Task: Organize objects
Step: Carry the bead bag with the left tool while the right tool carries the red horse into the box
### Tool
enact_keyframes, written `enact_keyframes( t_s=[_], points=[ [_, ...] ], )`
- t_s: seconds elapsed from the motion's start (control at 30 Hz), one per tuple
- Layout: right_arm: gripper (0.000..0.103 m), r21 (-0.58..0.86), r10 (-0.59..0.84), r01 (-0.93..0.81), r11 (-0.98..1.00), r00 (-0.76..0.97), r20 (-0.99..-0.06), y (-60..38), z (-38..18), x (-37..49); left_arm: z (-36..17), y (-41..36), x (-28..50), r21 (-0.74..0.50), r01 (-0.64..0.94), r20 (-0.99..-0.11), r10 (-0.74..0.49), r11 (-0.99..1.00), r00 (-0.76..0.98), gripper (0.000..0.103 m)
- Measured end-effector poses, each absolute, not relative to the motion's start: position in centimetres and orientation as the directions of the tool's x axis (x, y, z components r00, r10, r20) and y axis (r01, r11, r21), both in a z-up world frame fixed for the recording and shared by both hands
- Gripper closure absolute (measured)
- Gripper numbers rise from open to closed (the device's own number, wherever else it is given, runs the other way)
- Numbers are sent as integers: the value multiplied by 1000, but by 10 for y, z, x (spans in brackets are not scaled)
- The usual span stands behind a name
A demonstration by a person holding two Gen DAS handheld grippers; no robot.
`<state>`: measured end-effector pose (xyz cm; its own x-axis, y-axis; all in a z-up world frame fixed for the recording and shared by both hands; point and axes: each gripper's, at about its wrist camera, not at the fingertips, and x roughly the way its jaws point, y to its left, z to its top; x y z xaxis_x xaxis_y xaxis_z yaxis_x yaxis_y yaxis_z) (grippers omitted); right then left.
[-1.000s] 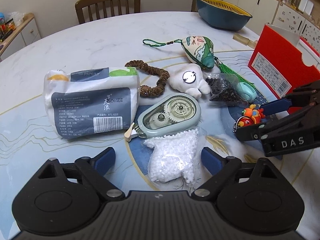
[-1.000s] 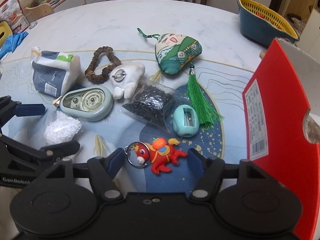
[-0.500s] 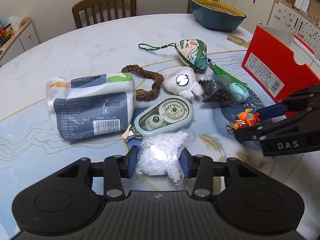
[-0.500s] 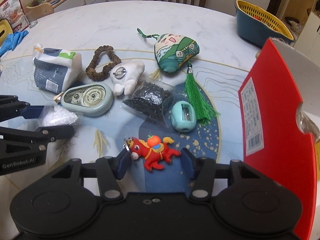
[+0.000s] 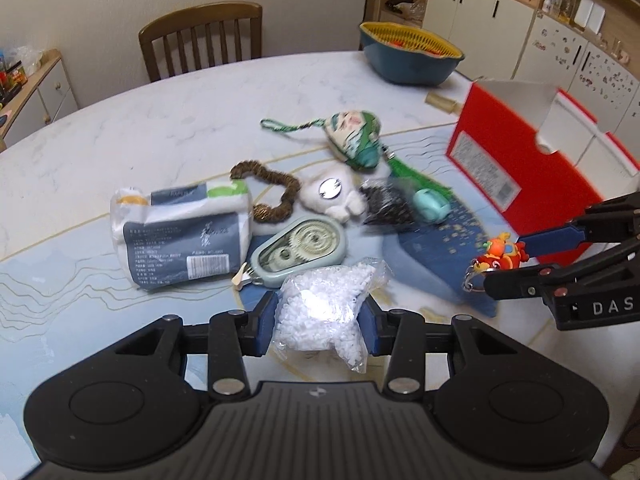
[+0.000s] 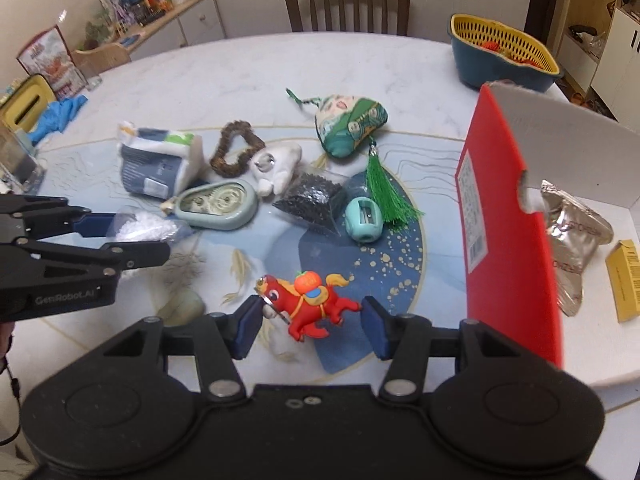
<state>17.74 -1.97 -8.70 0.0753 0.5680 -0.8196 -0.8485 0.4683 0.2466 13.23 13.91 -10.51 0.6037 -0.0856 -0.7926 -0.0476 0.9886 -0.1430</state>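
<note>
Nearest the left wrist camera, the left gripper has its blue pads pressed against both sides of a clear bag of white beads, jaws partly closed and the bag bulging between them, raised off the table. The right gripper likewise pinches a red horse keychain end to end: one pad at the head and key ring, the other at the tail (the figure carries a small orange pumpkin on its back), and it too hangs above the blue patterned part of the tabletop. Both sets of jaws closed in onto these things within the last second.

Just beyond the bead bag lies a pale green correction-tape dispenser, its gears showing through the casing. Left of it sits a packet of paper tissues, and behind them a brown beaded bracelet touches a white plush toy. To the right of the plush lie a bag of black beads and a teal pencil sharpener.

Farther back rests a green embroidered sachet with a green tassel trailing toward the sharpener. At the right stands an open red box, holding a silver foil packet inside. At the far edge sit a blue-and-yellow colander basket and a wooden chair.
</note>
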Motion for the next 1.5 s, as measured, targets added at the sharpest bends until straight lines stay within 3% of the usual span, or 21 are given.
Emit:
enact_keyframes(
  t_s=[0.67,1.5],
  points=[
    [51,242,646,-842,483,156,-747,-116,-15,224,-25,56,152,-124,67,-744,-137,990,654,61],
    [51,223,620,-802,555,219,-753,-204,-50,356,-24,-92,246,-80,188,-785,-178,979,593,61]
  ],
)
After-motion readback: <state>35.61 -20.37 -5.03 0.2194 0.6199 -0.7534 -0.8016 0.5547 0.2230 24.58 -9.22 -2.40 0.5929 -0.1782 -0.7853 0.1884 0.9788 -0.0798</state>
